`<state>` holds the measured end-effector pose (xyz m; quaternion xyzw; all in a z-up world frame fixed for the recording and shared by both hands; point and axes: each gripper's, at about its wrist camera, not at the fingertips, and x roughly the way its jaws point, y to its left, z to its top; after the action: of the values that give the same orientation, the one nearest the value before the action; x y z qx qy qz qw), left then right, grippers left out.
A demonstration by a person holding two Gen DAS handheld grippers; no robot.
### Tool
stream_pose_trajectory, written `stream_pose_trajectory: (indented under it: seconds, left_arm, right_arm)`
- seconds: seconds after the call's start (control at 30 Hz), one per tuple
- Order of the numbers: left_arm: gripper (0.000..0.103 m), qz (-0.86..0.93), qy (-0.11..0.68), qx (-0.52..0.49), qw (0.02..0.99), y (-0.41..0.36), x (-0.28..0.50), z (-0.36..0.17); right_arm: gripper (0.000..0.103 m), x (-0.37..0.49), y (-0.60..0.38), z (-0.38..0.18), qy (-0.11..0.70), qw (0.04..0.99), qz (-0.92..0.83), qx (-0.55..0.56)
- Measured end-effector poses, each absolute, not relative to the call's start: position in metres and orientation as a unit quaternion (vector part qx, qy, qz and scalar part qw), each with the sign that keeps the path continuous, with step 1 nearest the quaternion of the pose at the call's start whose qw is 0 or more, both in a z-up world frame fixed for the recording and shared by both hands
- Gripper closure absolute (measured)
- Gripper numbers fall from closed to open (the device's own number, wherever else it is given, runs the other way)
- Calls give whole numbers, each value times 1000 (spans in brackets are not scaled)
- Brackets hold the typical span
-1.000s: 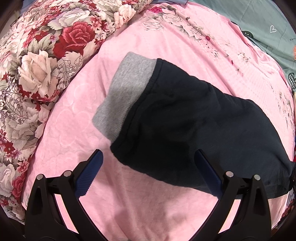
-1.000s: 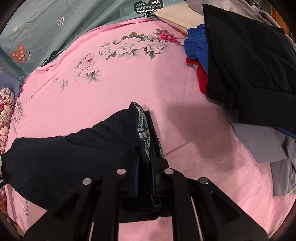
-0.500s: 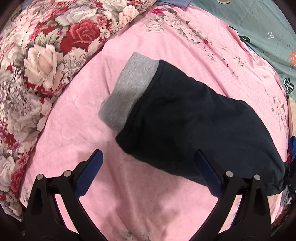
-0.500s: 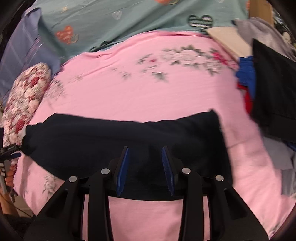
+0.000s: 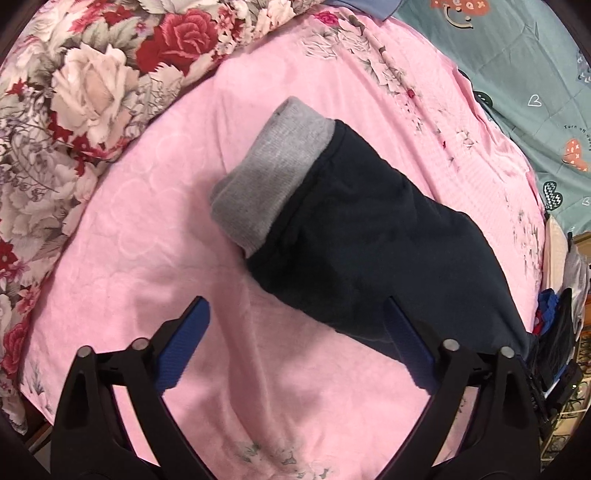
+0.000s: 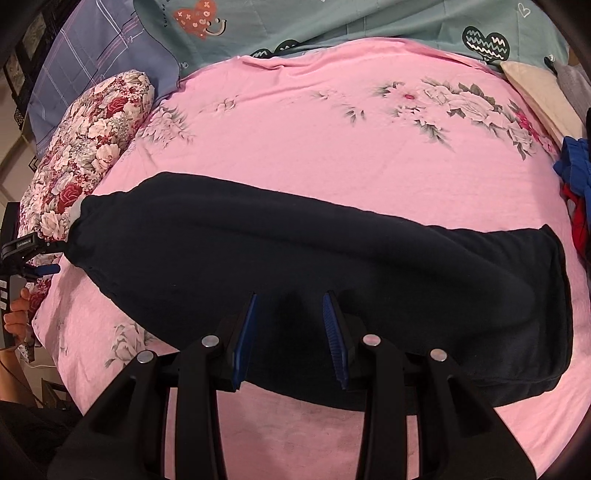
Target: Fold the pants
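We see the dark pants (image 6: 314, 266) lying flat on the pink bed sheet (image 6: 332, 147), stretched across the middle of the right wrist frame from left to right. In the left wrist frame the pants (image 5: 388, 251) run from centre to lower right, with the grey cuff (image 5: 269, 177) at the upper-left end, resting on the sheet.

Our left tongs (image 5: 295, 343) are spread wide, holding nothing; the left finger is over bare sheet, the right finger overlaps the near edge of the pants. Whether it touches the cloth we cannot tell.

Our right tongs (image 6: 290, 332) are parted with a clear gap, nothing between the blue pads (image 6: 245, 339), sitting over the near edge of the pants at lower centre.

Floral pillow (image 5: 74, 92) fills the upper left of the left wrist frame, just beside the sheet. Teal quilt (image 6: 351, 22) along the top of the right wrist frame. Pile of clothes (image 6: 574, 173) at the right edge, blue and red pieces, apart from the pants.
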<state>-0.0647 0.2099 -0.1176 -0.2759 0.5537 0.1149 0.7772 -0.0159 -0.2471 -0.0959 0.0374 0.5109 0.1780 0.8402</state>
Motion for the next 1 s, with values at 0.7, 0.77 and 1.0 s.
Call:
stream_pose_trajectory:
  seconds: [0.7,0.77,1.0]
  left_arm:
    - [64,105,569,-292,761,202,-37,-130]
    - [72,107,565,-285,767,199,-35,-129]
    - [75,114,542,-241,797,185,-34,-103]
  right_arm:
    - [66,-17,-257,-102,516,835,185,44]
    - [66,-17,-256,-103,517,836,180,33]
    - [66,-24,-242,-102,516,828,220,4]
